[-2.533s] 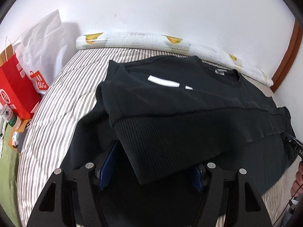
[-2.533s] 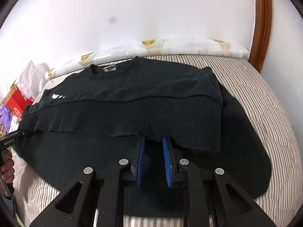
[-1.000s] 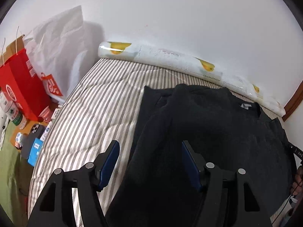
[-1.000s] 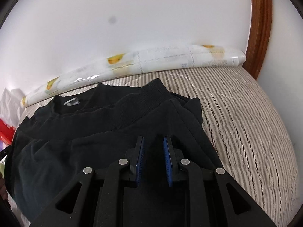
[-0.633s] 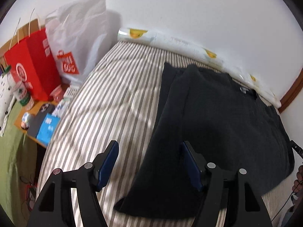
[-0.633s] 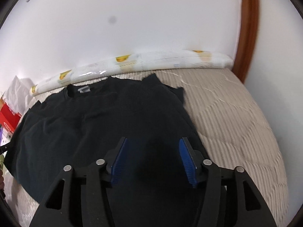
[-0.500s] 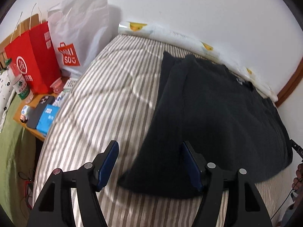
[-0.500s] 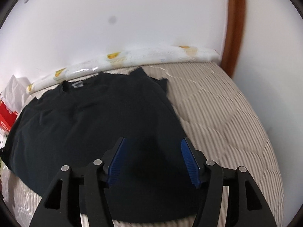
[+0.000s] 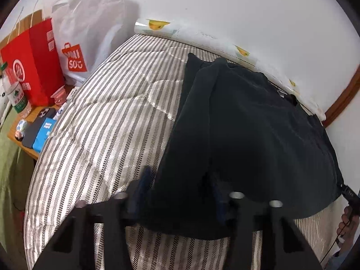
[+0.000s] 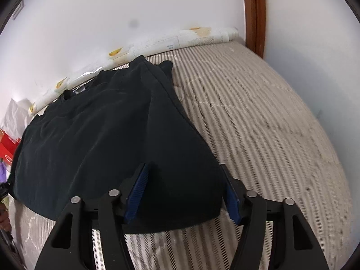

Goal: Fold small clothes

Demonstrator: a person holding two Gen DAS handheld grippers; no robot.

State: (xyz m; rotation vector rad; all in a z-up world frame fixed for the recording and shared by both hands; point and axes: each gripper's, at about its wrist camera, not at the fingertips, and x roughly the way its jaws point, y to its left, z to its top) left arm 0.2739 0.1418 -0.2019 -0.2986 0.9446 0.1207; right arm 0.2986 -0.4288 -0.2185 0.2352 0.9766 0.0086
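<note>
On the striped mattress (image 9: pixel 108 121) the black sweatshirt (image 9: pixel 247 135) now lies folded in half, its hem brought up to the far edge by the neck label, where earlier you had it only partly turned over with the ribbed band across the middle. Its near fold runs just in front of both tools. You have drawn both hands back and apart since a second ago: each camera now sees bare mattress beside the garment. Your left gripper (image 9: pixel 180 193) straddles the near left corner of the fold; its jaws are closing, with cloth between them, though motion blur hides whether the pads press it yet. Your right gripper (image 10: pixel 184 193), pressed nearly together a second ago, stands spread over the near right corner, its jaws now closing too, the blue pads (image 10: pixel 137 193) not gripping the cloth. At far left stand the white shopping bag (image 9: pixel 90 33) and red bag (image 9: pixel 33 63).
</note>
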